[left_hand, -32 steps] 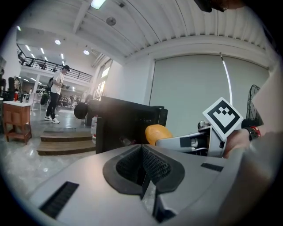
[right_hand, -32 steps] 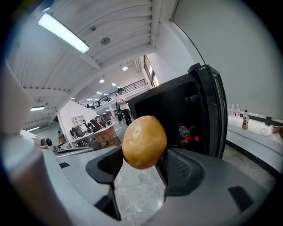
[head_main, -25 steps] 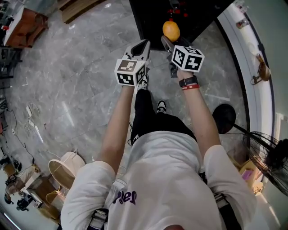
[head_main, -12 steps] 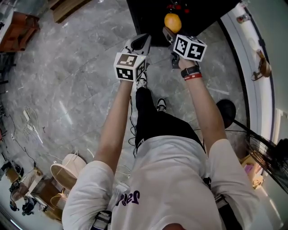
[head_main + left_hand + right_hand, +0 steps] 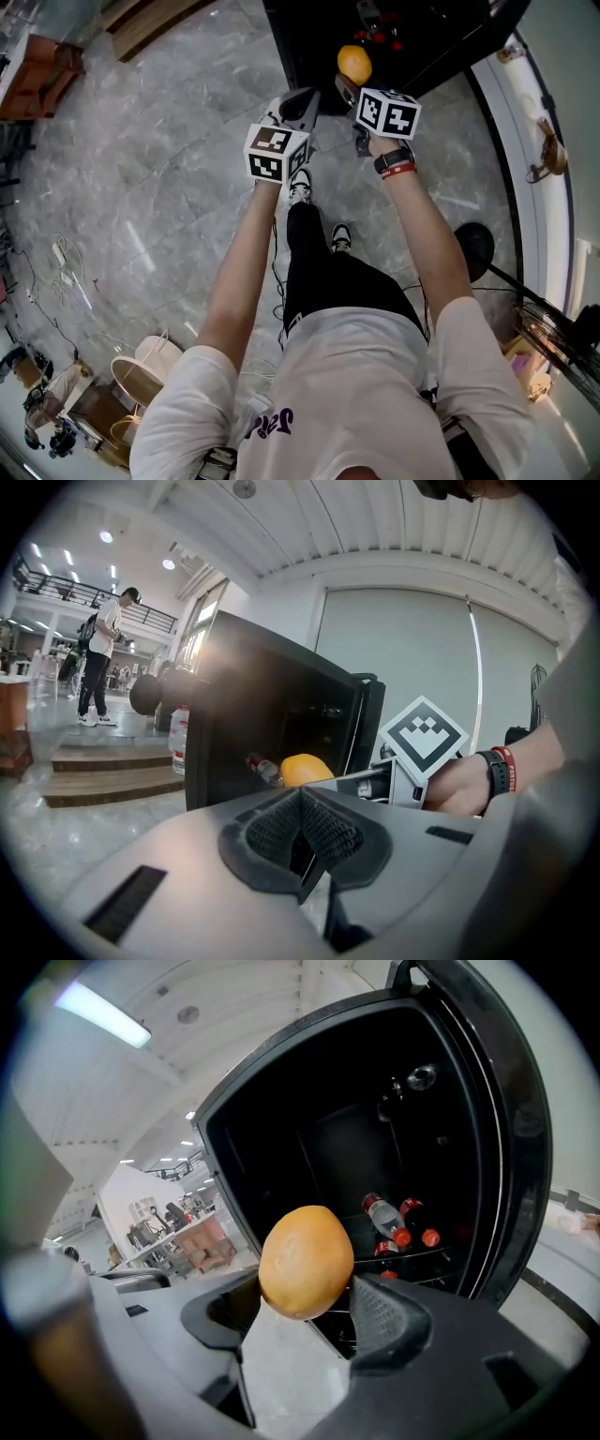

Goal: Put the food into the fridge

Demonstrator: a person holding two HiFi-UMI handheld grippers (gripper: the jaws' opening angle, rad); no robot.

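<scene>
An orange (image 5: 306, 1262) sits between the jaws of my right gripper (image 5: 302, 1309), which is shut on it just in front of the open black fridge (image 5: 347, 1157). From the head view the orange (image 5: 354, 64) hangs at the fridge's (image 5: 319, 37) mouth, ahead of the right gripper's marker cube (image 5: 387, 111). Bottles with red caps (image 5: 405, 1232) lie on a wire shelf inside. My left gripper (image 5: 302, 832) is shut with nothing in it, held beside the right one (image 5: 298, 105). From the left gripper view the orange (image 5: 302, 769) shows against the dark fridge (image 5: 272, 724).
The fridge door (image 5: 511, 1129) stands open at the right. Grey marble floor (image 5: 159, 187) lies below. A wooden step (image 5: 159, 17) lies at the far left, a fan (image 5: 572, 347) and a black stand base (image 5: 473, 246) at the right. A person (image 5: 101, 658) stands in the distance.
Both grippers and the orange have stayed close to the fridge mouth, shifting only slightly as the head view moved. The grip on the orange is unchanged.
</scene>
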